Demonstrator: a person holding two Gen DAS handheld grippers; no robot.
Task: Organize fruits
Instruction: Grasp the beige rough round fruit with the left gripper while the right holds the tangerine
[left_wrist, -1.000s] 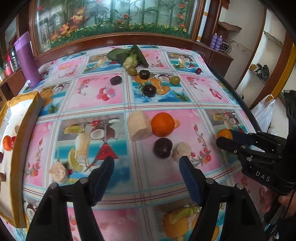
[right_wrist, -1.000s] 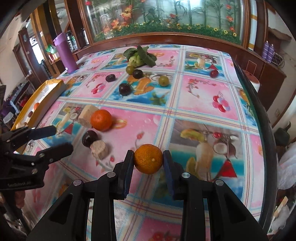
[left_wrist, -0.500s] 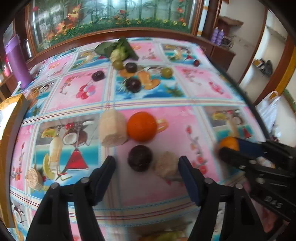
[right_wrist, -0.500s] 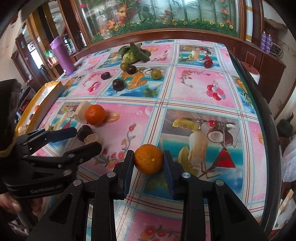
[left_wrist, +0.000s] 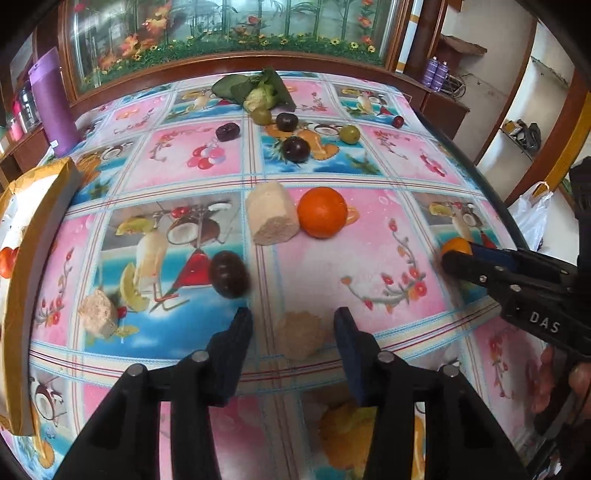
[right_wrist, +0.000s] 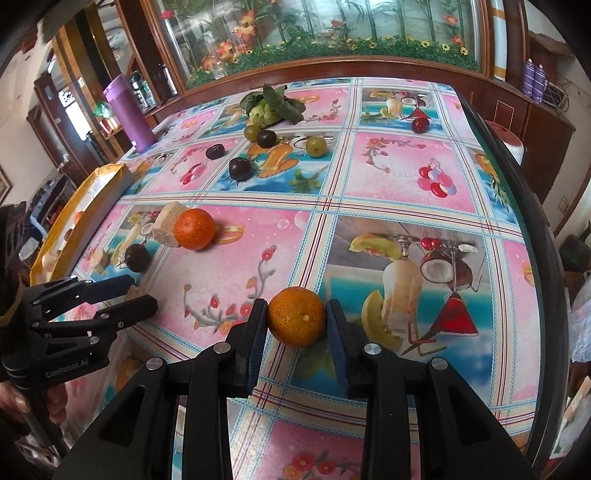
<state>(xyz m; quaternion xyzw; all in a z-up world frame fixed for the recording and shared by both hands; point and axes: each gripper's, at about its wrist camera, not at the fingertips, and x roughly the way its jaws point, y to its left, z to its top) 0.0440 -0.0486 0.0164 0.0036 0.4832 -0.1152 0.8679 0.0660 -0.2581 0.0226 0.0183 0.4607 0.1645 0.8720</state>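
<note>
My right gripper (right_wrist: 296, 320) is shut on a small orange (right_wrist: 296, 316) just above the tablecloth; it also shows in the left wrist view (left_wrist: 456, 246). My left gripper (left_wrist: 292, 332) is open, its jaws on either side of a beige fruit chunk (left_wrist: 300, 338) on the table, not touching it. A dark plum (left_wrist: 228, 274) lies just ahead to the left. A bigger orange (left_wrist: 322, 211) and a large beige chunk (left_wrist: 271, 218) lie further ahead. The left gripper shows in the right wrist view (right_wrist: 136, 291).
A yellow-rimmed tray (left_wrist: 35, 236) with fruit stands at the table's left edge. More plums (left_wrist: 295, 148), green fruits (left_wrist: 349, 133) and leafy greens (left_wrist: 255, 90) lie at the far side. A purple bottle (left_wrist: 51, 103) stands far left. The table edge (right_wrist: 532, 236) runs on the right.
My left gripper has moved forward and right; the beige chunk now lies between its narrowed jaws, and the plum lies to its left. The right gripper still holds the orange.
</note>
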